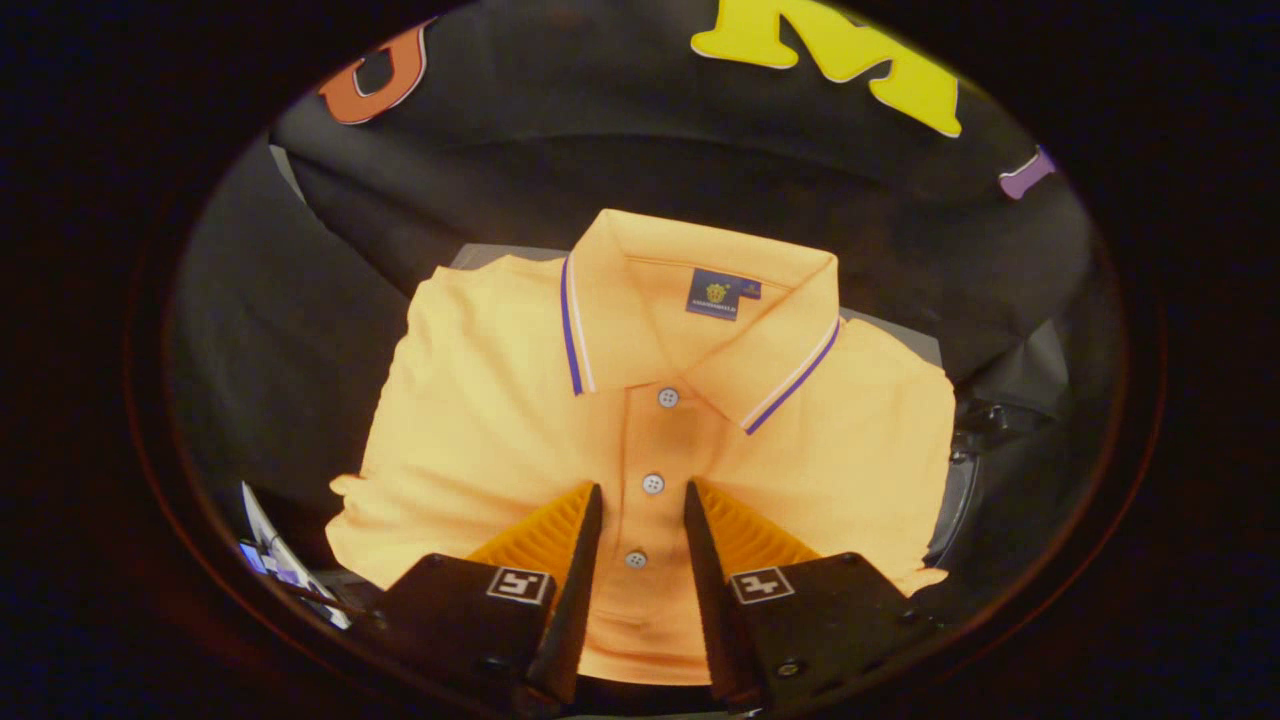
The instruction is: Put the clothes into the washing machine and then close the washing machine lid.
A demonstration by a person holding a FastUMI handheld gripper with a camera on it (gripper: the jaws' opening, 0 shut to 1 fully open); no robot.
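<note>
Folded orange cotton polo shirt (650,420) with blue-and-white striped collar lay flat at frame centre on a grey counter (890,330). Claw (643,492) was spread, hovering over the button placket (lower buttons between its fingers), apparently pinching nothing. Dark rounded object (965,480) sat at right.

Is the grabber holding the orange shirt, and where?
Not clearly. The hand-held gripper has its fingers apart, straddling the button placket of the folded polo shirt; whether they pinch the fabric cannot be told.
</note>
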